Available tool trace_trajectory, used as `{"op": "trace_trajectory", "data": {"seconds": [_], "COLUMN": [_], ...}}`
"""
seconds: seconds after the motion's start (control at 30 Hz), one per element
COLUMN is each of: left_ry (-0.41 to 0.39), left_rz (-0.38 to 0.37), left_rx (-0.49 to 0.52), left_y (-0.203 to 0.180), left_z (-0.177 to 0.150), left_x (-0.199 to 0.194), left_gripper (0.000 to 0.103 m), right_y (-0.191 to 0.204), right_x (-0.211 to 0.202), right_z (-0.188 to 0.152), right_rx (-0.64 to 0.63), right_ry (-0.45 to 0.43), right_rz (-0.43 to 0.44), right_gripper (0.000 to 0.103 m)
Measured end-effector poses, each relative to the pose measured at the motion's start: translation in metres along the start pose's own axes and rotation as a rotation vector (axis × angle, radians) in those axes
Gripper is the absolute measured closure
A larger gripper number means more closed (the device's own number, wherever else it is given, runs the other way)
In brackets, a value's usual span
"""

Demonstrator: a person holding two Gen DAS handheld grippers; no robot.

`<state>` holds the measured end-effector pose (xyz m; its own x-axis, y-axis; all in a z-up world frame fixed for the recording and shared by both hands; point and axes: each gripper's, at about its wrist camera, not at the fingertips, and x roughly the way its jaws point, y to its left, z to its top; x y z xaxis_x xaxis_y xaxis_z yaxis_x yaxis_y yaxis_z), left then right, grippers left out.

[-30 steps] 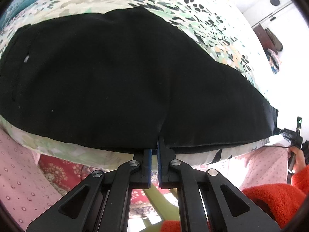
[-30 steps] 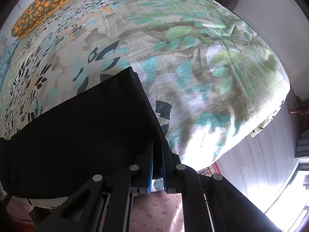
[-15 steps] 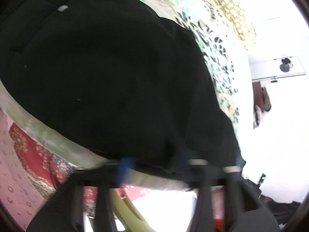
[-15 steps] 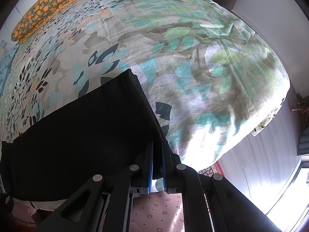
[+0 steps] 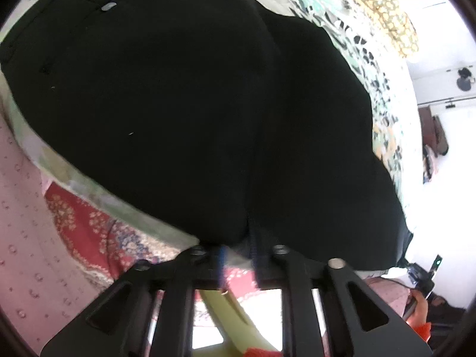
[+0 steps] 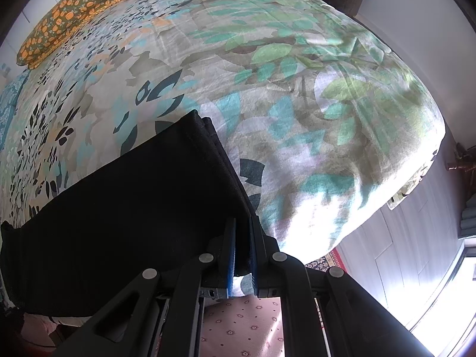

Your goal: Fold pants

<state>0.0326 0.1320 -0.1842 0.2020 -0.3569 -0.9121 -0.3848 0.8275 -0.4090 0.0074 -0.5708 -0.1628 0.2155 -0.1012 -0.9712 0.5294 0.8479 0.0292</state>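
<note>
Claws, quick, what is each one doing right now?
Left claw: open, at the black pants' edge.
Right claw: shut on the pants' hem corner.

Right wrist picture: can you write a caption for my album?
The right hand-held gripper pinches the hem end of black pants lying on a leafy floral bedspread.

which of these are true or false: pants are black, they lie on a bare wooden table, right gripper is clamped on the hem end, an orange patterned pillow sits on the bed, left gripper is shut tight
1. The pants are black. True.
2. They lie on a bare wooden table. False: they lie on a leaf-print bedspread.
3. The right gripper is clamped on the hem end. True.
4. An orange patterned pillow sits on the bed. True.
5. The left gripper is shut tight. False: its fingers stand apart at the pants' near edge.
</note>
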Motion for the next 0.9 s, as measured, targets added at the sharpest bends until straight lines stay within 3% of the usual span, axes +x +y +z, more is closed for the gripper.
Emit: {"op": "trace_trajectory", "data": {"seconds": [0.03,0.07,0.13,0.17,0.23,0.37,0.4,0.47,0.53,0.57,0.63,0.67,0.7,0.73,0.8,0.9], "left_ry": [0.01,0.017,0.005,-0.004,-0.096,-0.278,-0.302,-0.33,-0.348,-0.355,-0.359,-0.353,-0.371,-0.4,-0.393,-0.401], "left_rz": [0.033,0.077,0.131,0.137,0.137,0.147,0.144,0.168,0.247,0.299,0.525,0.59,0.609,0.571,0.528,0.554], "left_rx": [-0.001,-0.01,-0.034,-0.038,0.001,0.164,0.191,0.244,0.273,0.277,0.242,0.209,0.133,0.085,0.001,0.023], "left_y": [0.004,0.006,0.013,0.007,0.002,-0.027,-0.031,-0.036,-0.041,-0.037,-0.017,-0.003,0.022,0.035,0.047,0.04], "left_z": [-0.002,-0.003,-0.011,-0.017,-0.019,0.014,0.023,0.056,0.074,0.081,0.095,0.097,0.099,0.099,0.102,0.096], "left_x": [-0.003,-0.009,-0.03,-0.036,-0.068,-0.092,-0.089,-0.072,-0.052,-0.046,-0.022,-0.015,-0.012,-0.014,-0.019,-0.027], "left_gripper": [0.05,0.042,0.04,0.04,0.039,0.027,0.023,0.023,0.024,0.024,0.03,0.03,0.02,0.008,0.007,0.011], "right_y": [-0.003,-0.007,-0.015,-0.018,-0.014,0.028,0.041,0.084,0.12,0.136,0.164,0.178,0.188,0.197,0.21,0.208], "right_x": [-0.003,-0.008,-0.023,-0.034,-0.056,-0.076,-0.077,-0.077,-0.079,-0.077,-0.068,-0.06,-0.051,-0.041,-0.016,0.021], "right_z": [0.0,-0.001,-0.005,-0.009,-0.017,-0.027,-0.028,-0.031,-0.035,-0.037,-0.046,-0.05,-0.054,-0.057,-0.066,-0.068], "right_rx": [0.012,0.03,0.068,0.086,0.085,-0.002,-0.03,-0.127,-0.181,-0.189,-0.189,-0.19,-0.192,-0.194,-0.201,-0.162], "right_ry": [-0.013,-0.036,-0.102,-0.152,-0.243,-0.318,-0.316,-0.299,-0.3,-0.299,-0.281,-0.26,-0.241,-0.225,-0.179,-0.055], "right_rz": [0.002,0.005,0.002,-0.022,-0.07,-0.002,0.024,0.092,0.173,0.223,0.289,0.317,0.333,0.339,0.321,0.289], "right_gripper": [0.08,0.065,0.045,0.042,0.04,0.034,0.034,0.034,0.033,0.027,0.021,0.021,0.021,0.021,0.021,0.021]}}
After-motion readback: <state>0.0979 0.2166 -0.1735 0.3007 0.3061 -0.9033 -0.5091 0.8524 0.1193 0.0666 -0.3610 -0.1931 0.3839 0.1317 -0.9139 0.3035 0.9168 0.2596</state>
